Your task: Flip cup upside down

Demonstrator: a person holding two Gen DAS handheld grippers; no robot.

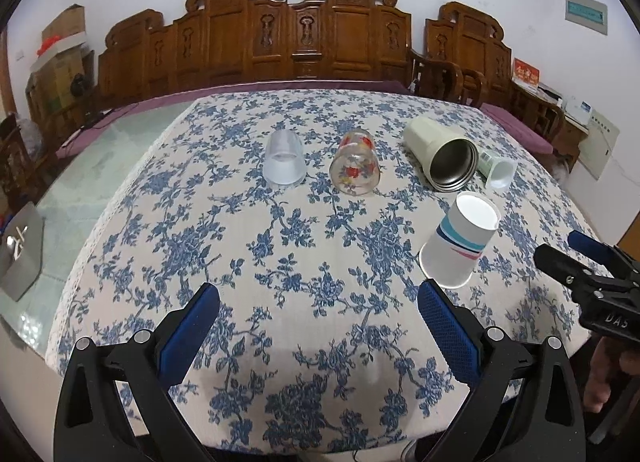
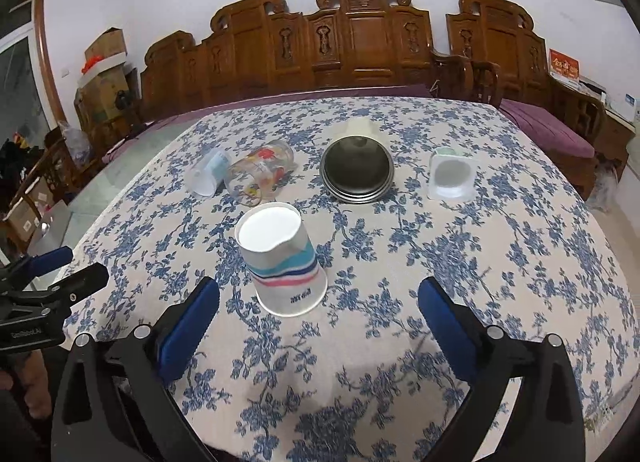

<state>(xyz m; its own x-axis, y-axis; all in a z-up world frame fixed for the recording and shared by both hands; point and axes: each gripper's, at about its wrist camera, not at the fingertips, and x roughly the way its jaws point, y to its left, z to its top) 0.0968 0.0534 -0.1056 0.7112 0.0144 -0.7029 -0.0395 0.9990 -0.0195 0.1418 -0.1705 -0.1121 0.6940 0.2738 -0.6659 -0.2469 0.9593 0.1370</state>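
Paper cup [image 2: 282, 262] stands mouth-down on the desk [image 2: 480, 262], just nearer than the steel mug [image 2: 357, 169] — left gripper [image 1: 319, 326] and right gripper [image 2: 319, 322] both gape apart, holding nothing.

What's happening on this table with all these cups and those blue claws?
A person holds a claw in each hand; both the left claw and right claw are open and hold nothing. The striped paper cup stands upside down, mouth on the floral tablecloth. Behind it, a frosted cup, a flowered glass, a cream steel-lined mug and a small green cup lie on their sides.
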